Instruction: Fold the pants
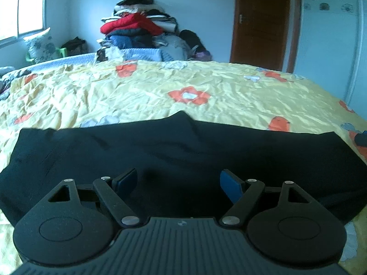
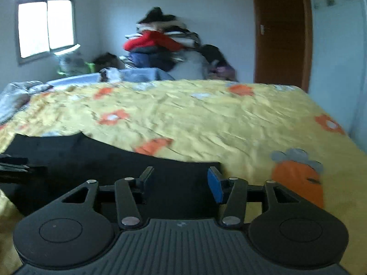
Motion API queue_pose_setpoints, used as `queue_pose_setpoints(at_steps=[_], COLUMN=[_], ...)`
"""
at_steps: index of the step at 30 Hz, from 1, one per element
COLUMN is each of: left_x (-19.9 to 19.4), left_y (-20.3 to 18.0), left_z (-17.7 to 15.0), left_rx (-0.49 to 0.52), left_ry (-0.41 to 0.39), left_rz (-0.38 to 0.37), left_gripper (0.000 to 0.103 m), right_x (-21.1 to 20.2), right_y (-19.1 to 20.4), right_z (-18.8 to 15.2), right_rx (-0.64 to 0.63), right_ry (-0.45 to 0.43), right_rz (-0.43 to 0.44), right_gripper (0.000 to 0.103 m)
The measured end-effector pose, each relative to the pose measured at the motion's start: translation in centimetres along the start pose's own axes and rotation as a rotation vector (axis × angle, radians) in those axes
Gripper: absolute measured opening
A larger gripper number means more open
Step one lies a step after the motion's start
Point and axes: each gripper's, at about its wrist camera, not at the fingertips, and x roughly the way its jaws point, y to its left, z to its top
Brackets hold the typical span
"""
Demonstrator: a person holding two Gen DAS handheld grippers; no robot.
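Black pants [image 1: 174, 151] lie folded flat across the near part of a bed with a yellow flowered cover [image 1: 146, 91]. My left gripper [image 1: 179, 181] hovers over the middle of the pants, jaws wide apart, nothing between the blue pads. In the right wrist view the same black pants [image 2: 96, 160] fill the lower left, their right edge ending near my right gripper [image 2: 181, 184]. That gripper stands open over the pants' right end, with nothing pinched between its pads. A dark part of the other gripper [image 2: 16, 166] shows at the left edge.
A tall pile of clothes [image 1: 140, 25] rises behind the far side of the bed. A brown door [image 1: 261, 23] stands at the back right, a window [image 1: 23, 6] at the back left. A pillow [image 1: 41, 45] leans below the window.
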Motion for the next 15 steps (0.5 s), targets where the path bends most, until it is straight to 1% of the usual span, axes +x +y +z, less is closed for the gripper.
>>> queue_pose_setpoints(at_steps=[1, 2, 3, 4, 5, 7, 9, 11, 12, 13, 15], left_x=[0.0, -0.1, 0.0, 0.0, 0.0, -0.1, -0.1, 0.2, 0.4, 0.9, 2.3], left_y=[-0.4, -0.8, -1.3, -1.8, -2.4, -3.8, -5.5, -7.3, -8.1, -8.9, -10.4], left_z=[0.1, 0.2, 0.4, 0.4, 0.5, 0.6, 0.9, 1.1, 1.1, 1.0, 0.7], left_rx=[0.010, 0.023, 0.033, 0.045, 0.059, 0.098, 0.146, 0.199, 0.223, 0.252, 0.314], left_ry=[-0.002, -0.002, -0.002, -0.002, -0.004, -0.014, -0.028, -0.046, -0.055, -0.055, -0.029], left_rz=[-0.007, -0.020, -0.033, -0.048, -0.064, -0.096, -0.133, -0.182, -0.195, -0.190, -0.125], left_gripper=[0.082, 0.082, 0.082, 0.082, 0.083, 0.084, 0.088, 0.091, 0.092, 0.092, 0.092], right_x=[0.3, 0.7, 1.4, 2.2, 2.3, 1.1, 0.1, -0.2, 0.2, 0.8, 2.3], right_y=[-0.1, -0.2, 0.0, 0.2, 0.2, -0.3, -0.3, 0.4, 0.9, 1.5, 2.3], right_z=[-0.4, -0.9, -1.5, -2.3, -2.9, -2.9, -2.4, -1.7, -1.4, -1.2, -1.1], right_rx=[-0.010, -0.029, -0.060, -0.097, -0.108, -0.047, -0.002, -0.014, -0.035, -0.052, -0.083], right_ry=[0.020, 0.053, 0.106, 0.167, 0.175, 0.127, 0.038, -0.009, -0.010, 0.001, 0.045], right_rz=[-0.007, -0.008, -0.010, -0.027, -0.042, -0.040, -0.036, 0.026, 0.053, 0.067, 0.086], right_gripper=[0.072, 0.078, 0.082, 0.082, 0.082, 0.082, 0.082, 0.082, 0.082, 0.082, 0.082])
